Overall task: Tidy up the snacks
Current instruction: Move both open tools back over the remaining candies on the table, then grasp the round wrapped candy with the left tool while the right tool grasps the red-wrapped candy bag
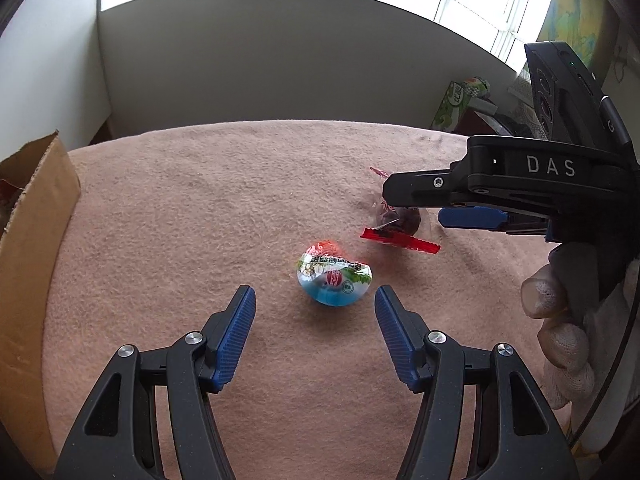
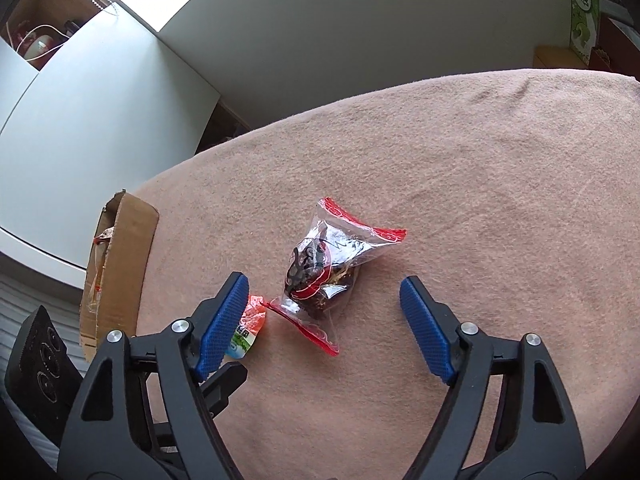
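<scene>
A small jelly cup (image 1: 333,278) with a blue base and a red and white printed lid lies on the pink cloth, just ahead of my left gripper (image 1: 316,294), which stands open around nothing. To its right lies a clear snack packet (image 1: 394,226) with red sealed ends and a dark sweet inside. My right gripper (image 1: 416,208) hangs over that packet. In the right wrist view the packet (image 2: 324,276) lies between and just beyond the open fingers of my right gripper (image 2: 325,286), untouched. The jelly cup (image 2: 246,330) peeks out behind the right gripper's left finger.
A cardboard box (image 1: 34,240) stands at the cloth's left edge, with wrappers showing inside it (image 2: 116,264). A gloved hand (image 1: 568,320) holds the right gripper. A green carton (image 1: 460,104) sits beyond the table at the back right. A white board stands behind the table.
</scene>
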Tool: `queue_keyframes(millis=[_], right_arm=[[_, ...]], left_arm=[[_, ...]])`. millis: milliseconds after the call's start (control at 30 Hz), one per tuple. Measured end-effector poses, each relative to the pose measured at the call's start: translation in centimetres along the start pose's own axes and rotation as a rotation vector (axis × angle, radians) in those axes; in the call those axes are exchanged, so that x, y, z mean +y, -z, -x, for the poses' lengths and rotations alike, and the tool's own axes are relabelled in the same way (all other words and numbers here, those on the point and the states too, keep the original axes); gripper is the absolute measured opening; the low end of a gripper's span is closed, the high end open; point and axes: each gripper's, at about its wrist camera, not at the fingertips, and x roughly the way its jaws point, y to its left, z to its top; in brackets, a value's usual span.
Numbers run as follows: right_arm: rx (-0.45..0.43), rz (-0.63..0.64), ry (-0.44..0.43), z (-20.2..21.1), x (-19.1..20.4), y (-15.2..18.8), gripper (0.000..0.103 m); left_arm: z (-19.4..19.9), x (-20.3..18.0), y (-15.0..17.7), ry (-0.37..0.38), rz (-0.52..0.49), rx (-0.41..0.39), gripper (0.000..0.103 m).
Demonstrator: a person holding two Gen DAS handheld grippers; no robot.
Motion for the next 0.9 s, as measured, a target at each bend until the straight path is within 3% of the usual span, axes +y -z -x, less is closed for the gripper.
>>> queue_keyframes(millis=[167, 300, 433, 500, 600, 667, 733, 833, 900], right_arm=[[0.001, 0.007, -0.005, -0.4, 0.2, -0.2, 0.08], [0.014, 0.024, -0.001, -0.7, 0.5, -0.3, 0.065], [0.016, 0.043, 0.012, -0.9, 0.9, -0.3, 0.062], [0.018, 0.051, 0.018, -1.0, 1.0, -0.2, 0.05], [0.02, 0.057, 0.025, -1.0, 1.0, 0.0, 0.044], [0.02, 0.059, 0.022, -1.0, 0.9, 0.1, 0.042], [0.019, 0.055, 0.017, -0.9, 0.8, 0.1, 0.04], [0.016, 0.059, 0.021, -0.7, 0.7, 0.2, 0.04], [0.017, 0.065, 0.024, -0.5, 0.7, 0.2, 0.04]], left_arm=[[-0.6, -1.0, -0.1, -0.005, -0.024, 0.01, 0.062], [-1.2, -1.4, -0.3, -0.012, -0.033, 0.02, 0.061], [-1.9, -1.7, -0.5, -0.033, -0.038, 0.032, 0.051], [-2.2, -2.0, -0.8, -0.04, -0.045, 0.03, 0.046], [-2.6, -2.6, -1.0, -0.044, -0.057, 0.028, 0.035], [-3.2, -3.1, -1.3, -0.046, -0.062, 0.028, 0.028], [-3.4, -3.0, -1.4, -0.042, -0.06, 0.028, 0.028], [-3.5, -2.7, -1.5, -0.035, -0.048, 0.029, 0.017], [-3.6, -2.6, -1.5, -0.026, -0.042, 0.028, 0.016]])
